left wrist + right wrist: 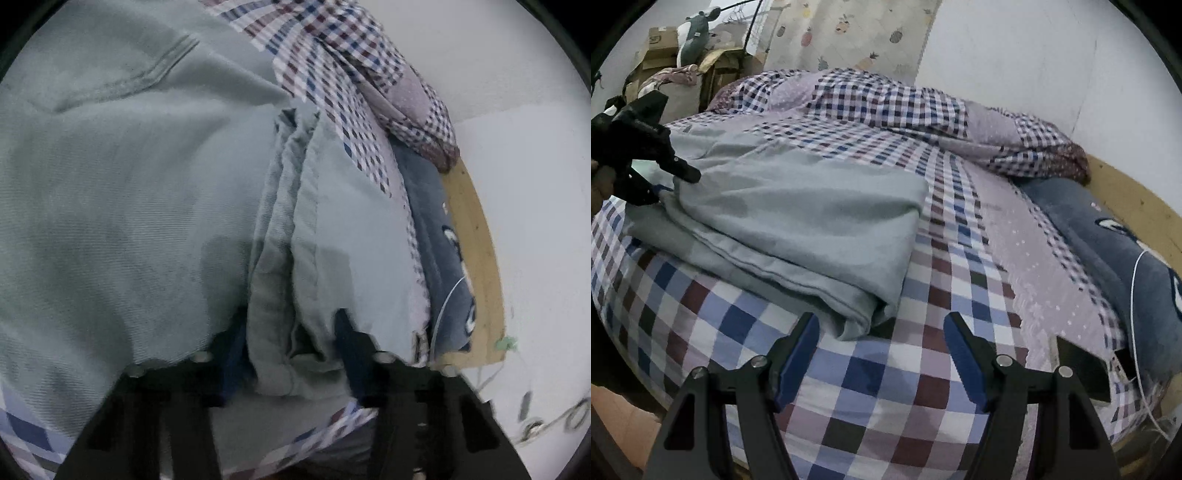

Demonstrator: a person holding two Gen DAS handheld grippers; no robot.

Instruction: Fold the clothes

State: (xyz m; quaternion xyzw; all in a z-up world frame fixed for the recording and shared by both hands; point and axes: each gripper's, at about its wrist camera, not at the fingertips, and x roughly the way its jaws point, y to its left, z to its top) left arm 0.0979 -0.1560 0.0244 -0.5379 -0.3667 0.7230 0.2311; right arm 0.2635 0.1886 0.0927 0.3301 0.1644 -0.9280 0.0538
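Right gripper (881,354): spread wide, holding nothing, hovering over the checked bedsheet (849,398). Just ahead of it, slightly to the left: the near folded corner of one grey-green garment (798,221), lying on the bed, long axis running away toward the far left. Left gripper (291,332): at that far-left end, pinching a thick bundle of grey-green layers between its fingers. Right one nearer to the free corner. Counted: one garment, two grippers, one blue pillow (1108,236) at the right edge.
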